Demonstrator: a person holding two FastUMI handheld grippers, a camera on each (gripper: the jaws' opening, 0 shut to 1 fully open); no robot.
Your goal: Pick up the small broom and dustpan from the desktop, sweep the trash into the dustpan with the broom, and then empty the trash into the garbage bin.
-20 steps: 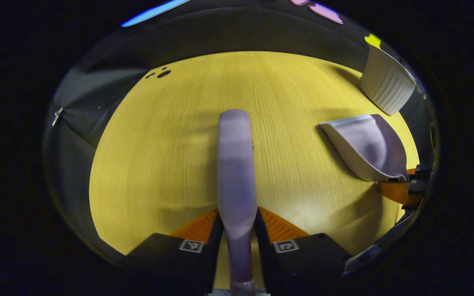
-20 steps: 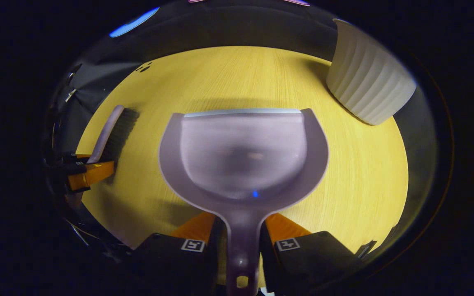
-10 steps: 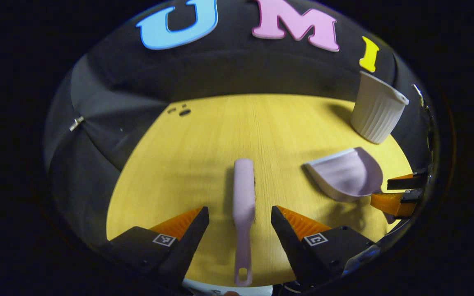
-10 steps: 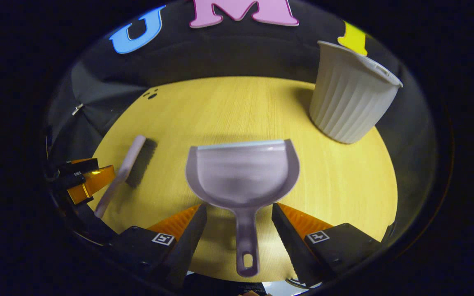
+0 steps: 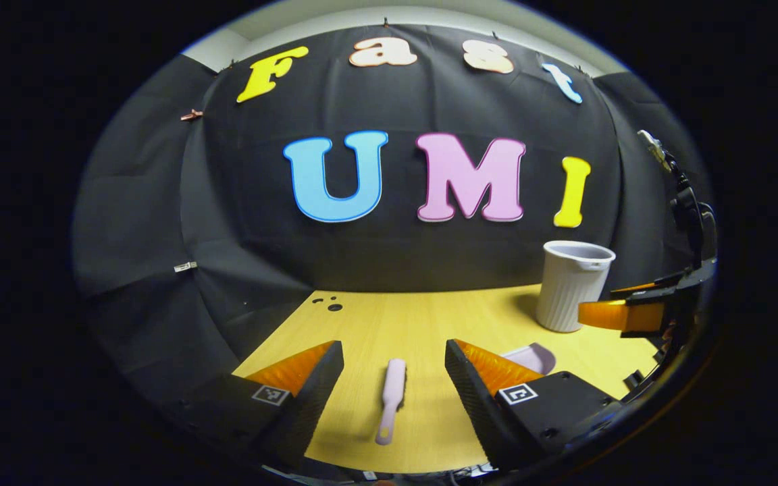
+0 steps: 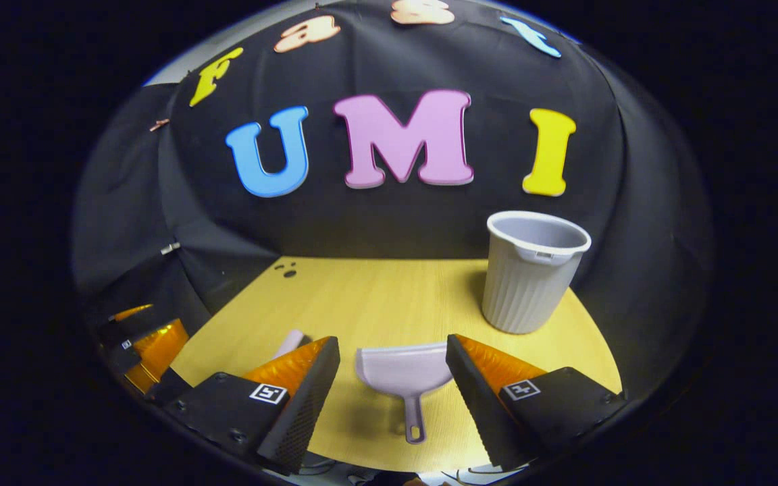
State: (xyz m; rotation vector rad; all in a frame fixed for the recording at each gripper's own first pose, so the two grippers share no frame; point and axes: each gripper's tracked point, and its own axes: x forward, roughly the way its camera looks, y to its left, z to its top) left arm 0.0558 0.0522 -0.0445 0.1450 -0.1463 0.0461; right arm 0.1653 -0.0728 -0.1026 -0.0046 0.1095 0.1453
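Above the counter's near edge, both grippers hang w/ fingers spread wide, holding nothing. Left gripper frames the small broom, lying flat on the wood btwn its fingers, handle toward the near edge, not touched. Right gripper frames the dustpan likewise, handle toward the near edge, mouth facing the back. Garbage bin stands upright near the counter's back right corner, well apart from both tools.

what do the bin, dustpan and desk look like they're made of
Bin: likely molded plastic, matte pale grey, ribbed walls with a rolled rim. Dustpan: smooth lilac plastic, one-piece with its handle. Desk: wood or wood-look laminate, with fine straight grain.
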